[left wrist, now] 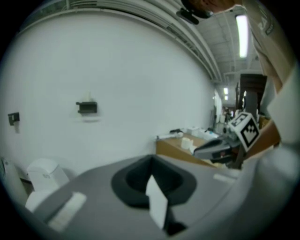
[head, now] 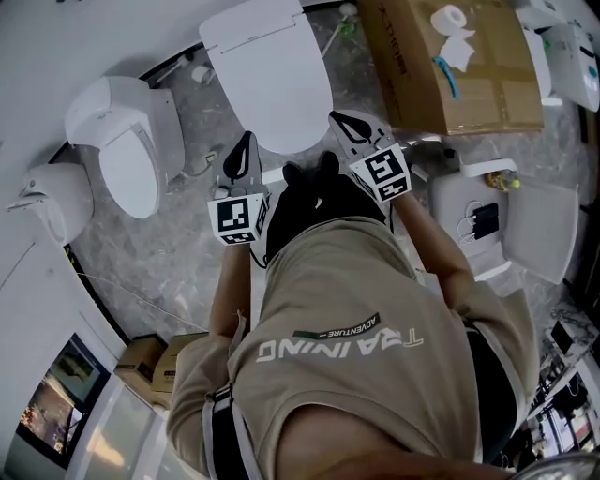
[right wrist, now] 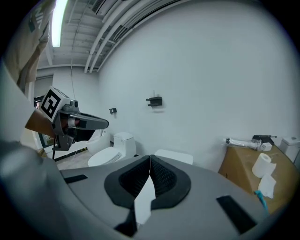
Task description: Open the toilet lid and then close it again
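The white toilet [head: 272,75] stands straight ahead of me with its lid down; in the right gripper view a strip of it [right wrist: 174,156] shows just over the jaws. My left gripper [head: 244,150] hangs in the air over the toilet's near left edge, touching nothing. Beyond the near right edge my right gripper [head: 345,122] is held likewise. Both point level at the white wall. In the left gripper view the left gripper [left wrist: 151,161] is shut and empty, and the right gripper [left wrist: 216,150] shows at the side. The right gripper [right wrist: 150,159] is shut too, with the left gripper [right wrist: 86,123] at its left.
A second white toilet [head: 127,145] stands to the left, with another white fixture [head: 52,197] beyond it. A cardboard box [head: 469,84] carrying a paper roll [head: 453,17] sits at the right. A white fixture [head: 539,230] lies on the floor at the right, small boxes [head: 155,361] behind me.
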The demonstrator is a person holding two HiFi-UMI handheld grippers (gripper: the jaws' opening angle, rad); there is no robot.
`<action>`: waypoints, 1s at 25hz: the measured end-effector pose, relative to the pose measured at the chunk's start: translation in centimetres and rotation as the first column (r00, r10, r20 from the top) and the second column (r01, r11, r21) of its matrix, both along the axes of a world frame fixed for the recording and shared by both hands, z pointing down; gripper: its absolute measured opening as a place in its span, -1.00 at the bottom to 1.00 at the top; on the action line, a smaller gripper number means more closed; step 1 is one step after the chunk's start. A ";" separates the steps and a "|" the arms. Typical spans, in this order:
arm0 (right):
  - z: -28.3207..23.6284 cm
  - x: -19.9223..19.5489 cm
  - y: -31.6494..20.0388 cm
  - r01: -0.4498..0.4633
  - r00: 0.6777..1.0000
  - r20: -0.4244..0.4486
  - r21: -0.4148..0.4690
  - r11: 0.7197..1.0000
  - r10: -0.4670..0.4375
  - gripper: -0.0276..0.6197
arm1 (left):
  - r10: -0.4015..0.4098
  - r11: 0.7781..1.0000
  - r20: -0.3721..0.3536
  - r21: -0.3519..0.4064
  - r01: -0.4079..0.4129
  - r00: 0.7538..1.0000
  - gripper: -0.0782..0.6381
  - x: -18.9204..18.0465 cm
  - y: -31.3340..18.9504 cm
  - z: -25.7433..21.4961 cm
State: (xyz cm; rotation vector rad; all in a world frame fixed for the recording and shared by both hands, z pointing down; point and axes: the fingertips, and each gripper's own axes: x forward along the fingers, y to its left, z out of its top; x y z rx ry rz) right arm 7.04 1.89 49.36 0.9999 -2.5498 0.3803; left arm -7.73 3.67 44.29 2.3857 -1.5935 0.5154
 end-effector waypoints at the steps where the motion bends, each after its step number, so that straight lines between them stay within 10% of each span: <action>1: 1.0 0.0 0.3 -0.002 1.000 -0.003 -0.004 1.000 0.002 -0.87 | 0.005 1.000 -0.004 -0.013 -0.005 1.000 -0.77 -0.1 0.2 0.8; 14: 15.3 -5.4 6.9 0.162 0.984 -0.074 -0.026 0.987 -0.163 -0.87 | 0.078 0.967 -0.031 -0.241 -0.083 0.996 -0.77 0.7 5.1 16.6; 25: 31.2 -3.4 12.8 0.096 0.978 -0.150 -0.302 0.949 -0.147 -0.87 | 0.037 0.893 -0.040 -0.448 -0.051 0.999 -0.77 -0.4 10.0 33.8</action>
